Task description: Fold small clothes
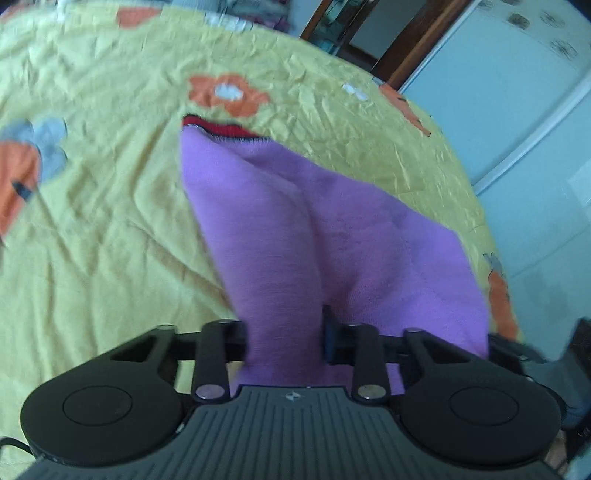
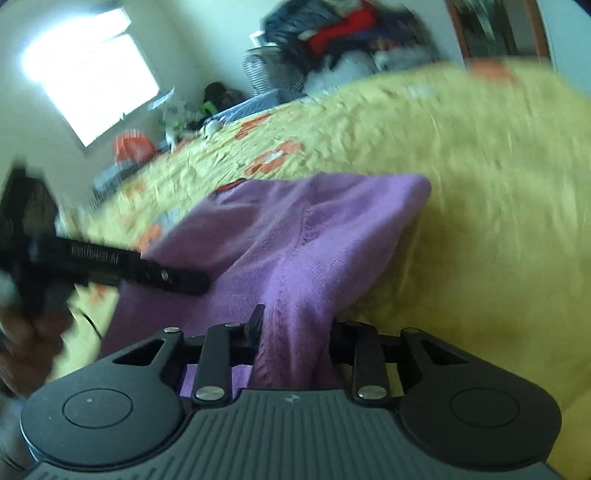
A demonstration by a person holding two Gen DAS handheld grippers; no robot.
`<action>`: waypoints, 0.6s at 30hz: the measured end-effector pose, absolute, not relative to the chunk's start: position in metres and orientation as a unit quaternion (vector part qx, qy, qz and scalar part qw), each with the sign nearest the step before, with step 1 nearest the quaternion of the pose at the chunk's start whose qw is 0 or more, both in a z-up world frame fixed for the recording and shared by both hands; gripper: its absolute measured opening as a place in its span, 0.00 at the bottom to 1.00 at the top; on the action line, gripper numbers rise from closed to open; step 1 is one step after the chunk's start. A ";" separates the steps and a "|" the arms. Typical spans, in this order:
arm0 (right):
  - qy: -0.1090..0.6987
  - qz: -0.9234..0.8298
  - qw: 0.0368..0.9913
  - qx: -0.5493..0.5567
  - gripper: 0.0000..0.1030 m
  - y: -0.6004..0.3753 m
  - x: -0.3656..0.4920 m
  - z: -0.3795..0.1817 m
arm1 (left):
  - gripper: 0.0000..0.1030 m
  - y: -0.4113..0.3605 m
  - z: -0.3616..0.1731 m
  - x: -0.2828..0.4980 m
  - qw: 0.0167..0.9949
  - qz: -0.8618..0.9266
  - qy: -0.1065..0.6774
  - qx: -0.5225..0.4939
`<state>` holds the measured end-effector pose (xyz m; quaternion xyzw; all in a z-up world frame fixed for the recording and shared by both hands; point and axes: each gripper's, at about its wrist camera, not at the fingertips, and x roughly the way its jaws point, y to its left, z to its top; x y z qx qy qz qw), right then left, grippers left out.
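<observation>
Both tongs grip the purple knit garment [image 1: 295,221], which runs from the yellow flowered bedspread [image 1: 92,221] into their jaws. The left tongs [image 1: 284,343] clench one bunched fold and the right tongs [image 2: 295,343] another. Only the left view shows its red trim [image 1: 221,129]; only the right view shows the window [image 2: 88,74] and clothes pile [image 2: 332,33].

A yellow bedsheet [image 1: 110,206] with orange flowers fills the view. At 1 o'clock stands a brown door frame [image 1: 417,40]. A bright window [image 2: 92,74] is at 10 o'clock, a clothes pile [image 2: 340,33] at 12.
</observation>
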<state>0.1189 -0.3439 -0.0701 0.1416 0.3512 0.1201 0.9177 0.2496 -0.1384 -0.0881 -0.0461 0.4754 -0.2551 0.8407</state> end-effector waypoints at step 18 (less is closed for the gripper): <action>0.226 0.131 0.963 0.068 0.20 -0.283 0.103 0.038 | 0.24 -0.136 0.022 0.208 0.904 -0.261 0.336 0.032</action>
